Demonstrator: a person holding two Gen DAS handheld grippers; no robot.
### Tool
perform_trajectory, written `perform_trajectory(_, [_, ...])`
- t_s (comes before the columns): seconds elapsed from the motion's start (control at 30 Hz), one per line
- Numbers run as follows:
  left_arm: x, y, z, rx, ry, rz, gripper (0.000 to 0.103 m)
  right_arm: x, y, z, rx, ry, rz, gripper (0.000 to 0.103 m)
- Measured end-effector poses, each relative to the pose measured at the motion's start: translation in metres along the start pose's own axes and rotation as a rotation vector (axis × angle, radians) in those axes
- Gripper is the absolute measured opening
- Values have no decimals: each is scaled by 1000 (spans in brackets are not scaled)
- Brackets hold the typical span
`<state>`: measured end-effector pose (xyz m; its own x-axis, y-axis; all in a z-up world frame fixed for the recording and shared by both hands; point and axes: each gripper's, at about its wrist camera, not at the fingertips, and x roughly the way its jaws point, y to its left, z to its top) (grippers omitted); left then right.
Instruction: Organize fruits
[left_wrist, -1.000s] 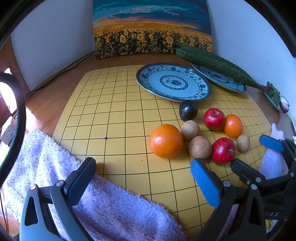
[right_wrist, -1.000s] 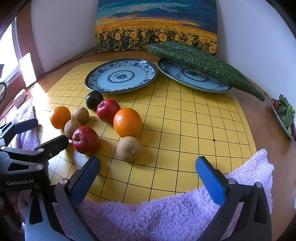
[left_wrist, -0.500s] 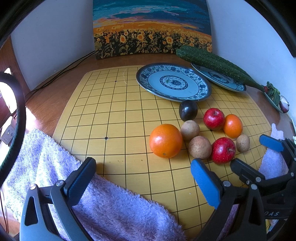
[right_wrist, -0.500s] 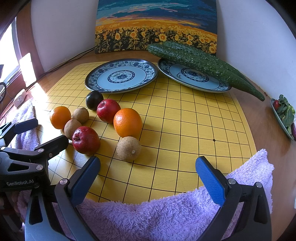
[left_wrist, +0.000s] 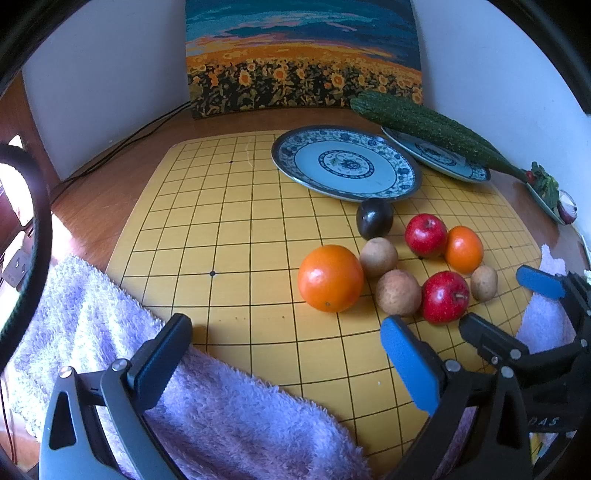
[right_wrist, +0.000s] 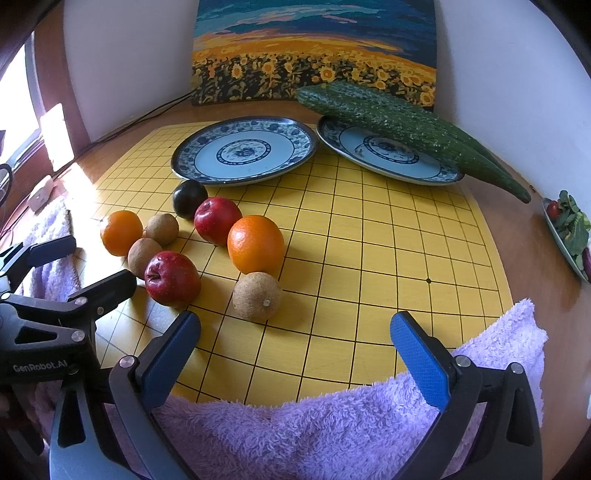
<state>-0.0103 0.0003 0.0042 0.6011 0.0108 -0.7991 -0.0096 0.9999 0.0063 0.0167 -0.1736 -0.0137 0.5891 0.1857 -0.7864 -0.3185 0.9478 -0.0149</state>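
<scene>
Item: wooden counter (right_wrist: 532, 243) bearing a yellow gridded board (right_wrist: 369, 258), two blue-and-white patterned plates, and a cluster of loose fruit. Compared with the views a second ago and half a second ago, nothing has shifted: no fruit has moved and neither gripper has advanced, so the sorting appears not yet begun. Left gripper (left_wrist: 284, 350): fingers spread wide, holding nothing, poised above a lilac terry towel (left_wrist: 221, 413) at the board's near edge. Right gripper (right_wrist: 295, 343): likewise spread and empty, over the same sort of towel. Fruit, all on the board in front of the near plate (right_wrist: 243, 149): one dark round plum (right_wrist: 189, 198), touching or nearly touching the plate rim; two red apples (right_wrist: 217, 219) (right_wrist: 171, 278); a large orange (right_wrist: 255, 243) and a smaller orange (right_wrist: 121, 232); three brown rough-skinned round fruits (right_wrist: 256, 295) (right_wrist: 161, 229) (right_wrist: 142, 255), kind uncertain. The far plate (right_wrist: 388, 155) carries long green bumpy gourds (right_wrist: 399, 125). The near plate lies bare, probably the intended destination. A sunflower-field painting (right_wrist: 314, 51) leans against the wall. Closest fruit to the right gripper: the brown one and the nearer apple.
</scene>
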Motion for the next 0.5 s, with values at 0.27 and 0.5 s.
perform_trajectory(0.27, [2, 4, 5, 3, 23, -16, 103, -4, 0, -2, -20, 10, 16, 98])
perform_trajectory(0.5, [2, 9, 12, -27, 36, -34, 98, -12, -6, 0, 0, 16, 61, 71])
